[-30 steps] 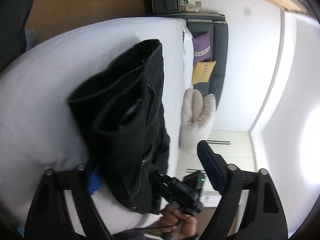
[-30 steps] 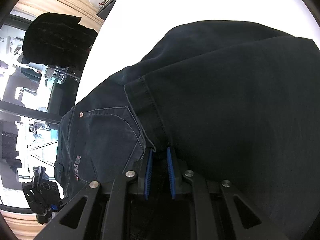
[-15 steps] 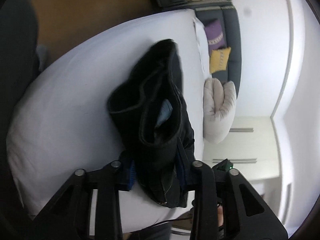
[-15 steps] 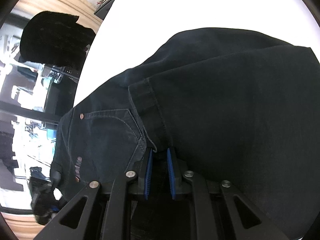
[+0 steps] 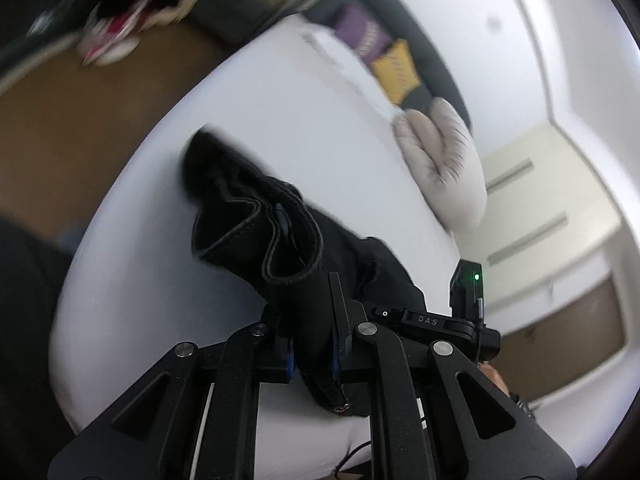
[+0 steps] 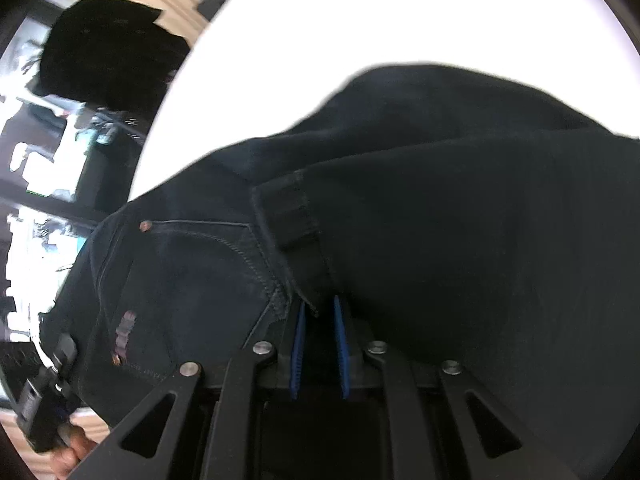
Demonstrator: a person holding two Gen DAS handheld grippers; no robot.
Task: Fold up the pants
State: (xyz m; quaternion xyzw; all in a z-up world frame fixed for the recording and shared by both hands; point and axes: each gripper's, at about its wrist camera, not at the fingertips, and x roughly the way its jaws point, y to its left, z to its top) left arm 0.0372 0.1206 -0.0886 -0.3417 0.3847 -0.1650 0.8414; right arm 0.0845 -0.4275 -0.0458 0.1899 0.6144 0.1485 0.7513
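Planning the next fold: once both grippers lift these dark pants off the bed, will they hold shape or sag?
Probably sag: the pants already bunch and curl between the left gripper and the bed. Likely heavyish, since the cloth looks like thick seamed denim near the right gripper. Slipping seems unlikely; both jaws pinch folded cloth.

Black pants [image 5: 288,240]: bunched on white bed [image 5: 160,260]; left gripper [image 5: 310,356] clamped on the fabric; right gripper [image 5: 440,322] beside the pants; grey cushion [image 5: 444,164], yellow pillow [image 5: 396,74], purple pillow [image 5: 360,32] beyond the pants.
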